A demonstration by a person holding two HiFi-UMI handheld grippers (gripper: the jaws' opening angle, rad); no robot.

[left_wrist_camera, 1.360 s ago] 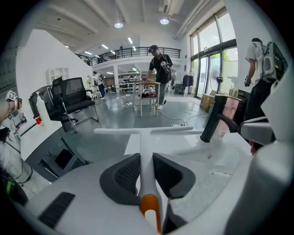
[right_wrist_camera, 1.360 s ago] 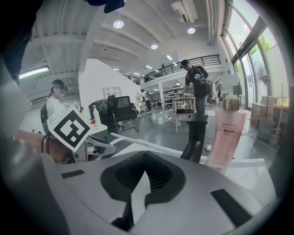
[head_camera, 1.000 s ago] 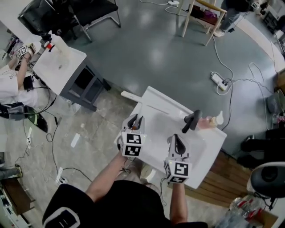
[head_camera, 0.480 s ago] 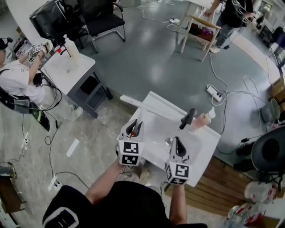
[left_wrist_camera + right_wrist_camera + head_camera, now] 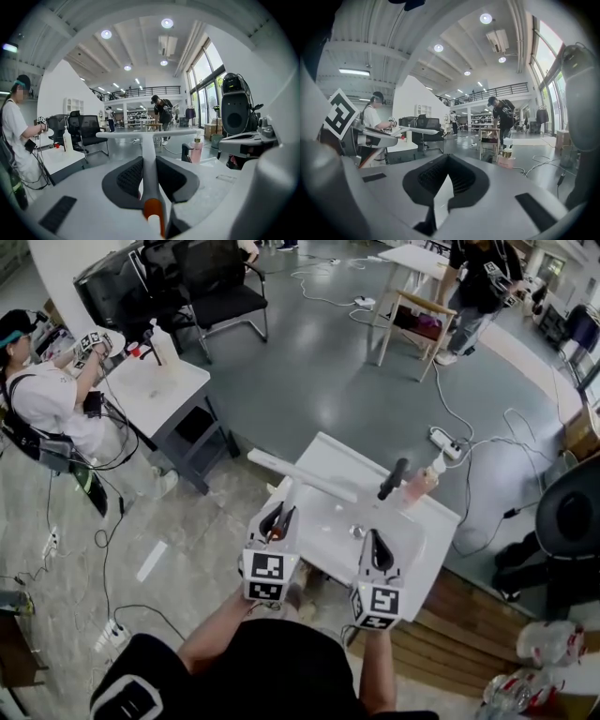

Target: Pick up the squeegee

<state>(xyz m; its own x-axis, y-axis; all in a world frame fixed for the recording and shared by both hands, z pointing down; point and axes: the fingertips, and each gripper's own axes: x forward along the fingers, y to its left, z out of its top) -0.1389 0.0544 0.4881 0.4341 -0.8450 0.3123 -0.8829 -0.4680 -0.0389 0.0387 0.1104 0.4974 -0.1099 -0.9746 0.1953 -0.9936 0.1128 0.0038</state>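
The squeegee [image 5: 300,476] is white, with a long straight blade and a thin handle that has an orange section near the end. My left gripper [image 5: 278,518] is shut on that handle and holds it in the air over the left edge of the white sink unit [image 5: 427,549]. In the left gripper view the handle [image 5: 149,164] runs up between the dark pads [image 5: 129,178] to the crossways blade [image 5: 145,134]. My right gripper [image 5: 377,544] hovers over the basin, shut with nothing in it; its fingertips [image 5: 447,158] meet.
A black faucet [image 5: 392,478] and a pink soap bottle [image 5: 422,484] stand at the sink's far edge. A person [image 5: 42,399] works at a white table on the left. Another person [image 5: 478,277] stands far back. Cables and a power strip [image 5: 442,440] lie on the floor.
Both grippers have risen and drawn back toward my body. The squeegee has come up with the left one. The camera now sees more of the room beyond.
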